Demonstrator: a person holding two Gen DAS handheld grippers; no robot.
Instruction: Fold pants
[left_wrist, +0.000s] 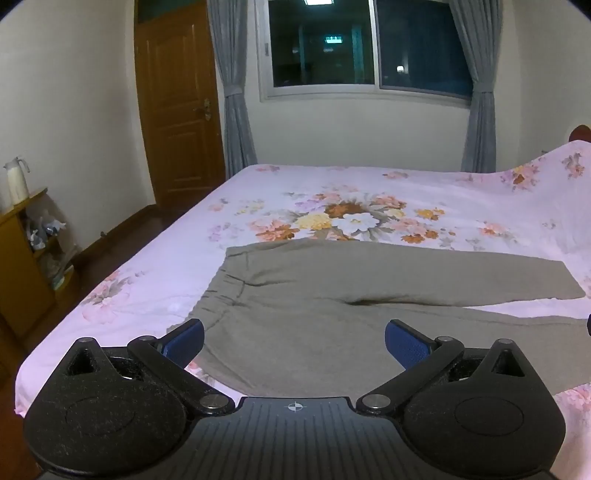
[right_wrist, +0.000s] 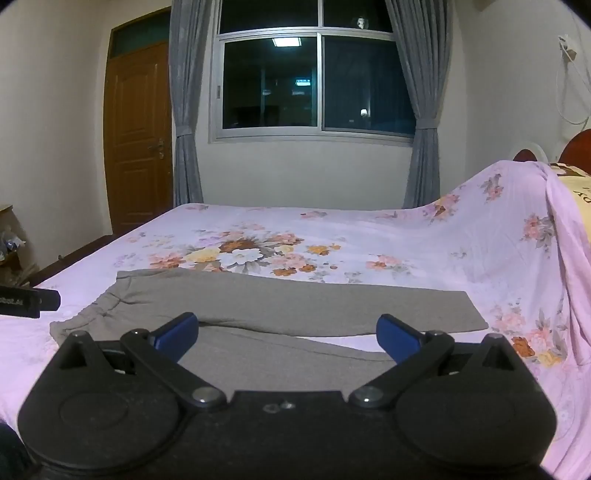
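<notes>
A bed (left_wrist: 155, 295) covered with a pink floral sheet (right_wrist: 369, 236) fills most of both views. At its right end the sheet is drawn up over a raised hump, behind which a dark red headboard (right_wrist: 580, 146) is partly seen. Beyond the bed a pale wall is seen, with a dark window (left_wrist: 369, 48) framed by grey curtains (left_wrist: 236, 110) tied back at each side, and a brown wooden door (left_wrist: 177, 110) to the left. A low wooden shelf (left_wrist: 22, 266) is placed against the left wall, and a white jug (left_wrist: 15, 181) is stood on top of it.

The grey pants (left_wrist: 295, 295) are laid flat on the near half of the bed, unfolded, with the waistband at the left and the two legs stretched out to the right. The legs are parted slightly, so that a strip of sheet is shown between them toward the cuffs.

The left gripper (left_wrist: 294, 341) is held above the waist and seat of the pants, its blue-padded jaws spread wide with nothing clasped between them. The right gripper (right_wrist: 287, 334) is held over the legs, tilted downward, its jaws likewise spread wide and empty. Whether either gripper touches the cloth cannot be told. Part of the left gripper is glimpsed as a black bar at the left edge of the right wrist view.
</notes>
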